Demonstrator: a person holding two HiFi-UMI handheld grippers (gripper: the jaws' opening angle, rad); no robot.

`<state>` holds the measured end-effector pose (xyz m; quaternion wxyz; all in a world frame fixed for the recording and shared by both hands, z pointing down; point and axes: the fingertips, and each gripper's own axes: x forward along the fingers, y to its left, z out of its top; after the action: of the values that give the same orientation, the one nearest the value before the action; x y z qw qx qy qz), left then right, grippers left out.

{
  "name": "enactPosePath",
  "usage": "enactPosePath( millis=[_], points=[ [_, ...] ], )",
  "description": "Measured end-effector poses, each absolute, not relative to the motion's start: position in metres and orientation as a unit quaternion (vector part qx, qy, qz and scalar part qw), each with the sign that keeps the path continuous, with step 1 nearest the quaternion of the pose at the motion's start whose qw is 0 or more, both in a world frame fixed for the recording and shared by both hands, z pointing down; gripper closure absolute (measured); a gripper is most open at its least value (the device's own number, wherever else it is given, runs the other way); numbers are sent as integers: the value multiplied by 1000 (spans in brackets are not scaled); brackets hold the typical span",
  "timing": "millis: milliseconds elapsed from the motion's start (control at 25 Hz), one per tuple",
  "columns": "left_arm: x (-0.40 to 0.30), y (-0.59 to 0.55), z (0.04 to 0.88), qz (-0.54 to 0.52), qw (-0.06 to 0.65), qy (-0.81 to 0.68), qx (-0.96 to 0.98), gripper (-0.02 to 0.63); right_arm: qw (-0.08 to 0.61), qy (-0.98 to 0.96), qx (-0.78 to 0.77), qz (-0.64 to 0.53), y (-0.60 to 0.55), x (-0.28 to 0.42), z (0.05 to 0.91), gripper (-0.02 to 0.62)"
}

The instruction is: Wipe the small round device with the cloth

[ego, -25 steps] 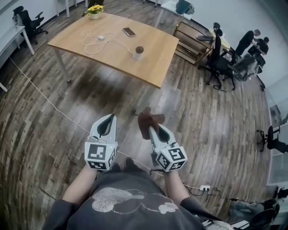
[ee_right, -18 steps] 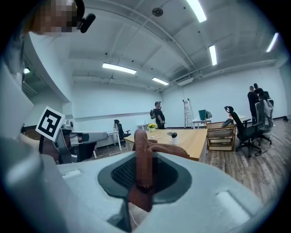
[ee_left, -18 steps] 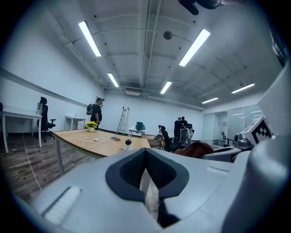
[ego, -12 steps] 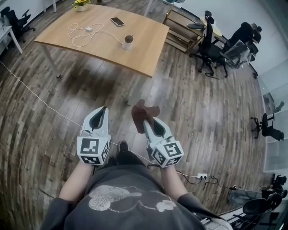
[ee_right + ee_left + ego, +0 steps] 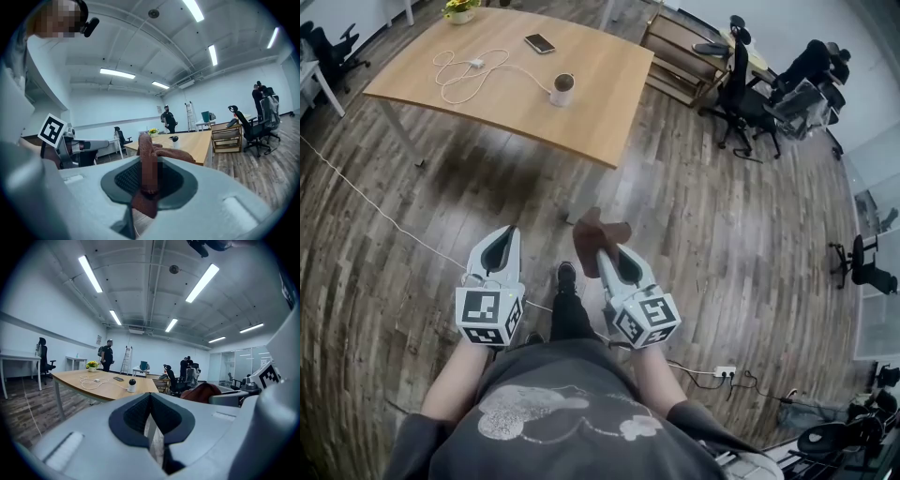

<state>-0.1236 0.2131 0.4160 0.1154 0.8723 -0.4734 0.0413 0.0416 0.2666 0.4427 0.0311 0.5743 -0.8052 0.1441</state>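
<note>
Small round device sat on counter well ahead of both grippers; right gripper fingers clamped on cloth, left gripper fingers pressed together, holding nothing.

Worktop: wooden, on floor
Device: upright, near right end
Cable: white, looped
Phone: flat
Flowers: far corner

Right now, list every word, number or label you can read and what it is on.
None readable.
Left hand-held gripper: cube shows square code patterns, no letters.
Right hand-held gripper, shut on the cloth: same.
Wall notice: too small to read.
</note>
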Motion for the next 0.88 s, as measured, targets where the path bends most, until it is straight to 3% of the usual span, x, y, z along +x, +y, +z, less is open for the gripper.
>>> enactPosePath(
  millis=[880],
  points=[
    [-43, -13, 425, 64, 143, -543, 825, 588, 53, -843, 500, 192, 4, 130, 462, 526]
  ],
)
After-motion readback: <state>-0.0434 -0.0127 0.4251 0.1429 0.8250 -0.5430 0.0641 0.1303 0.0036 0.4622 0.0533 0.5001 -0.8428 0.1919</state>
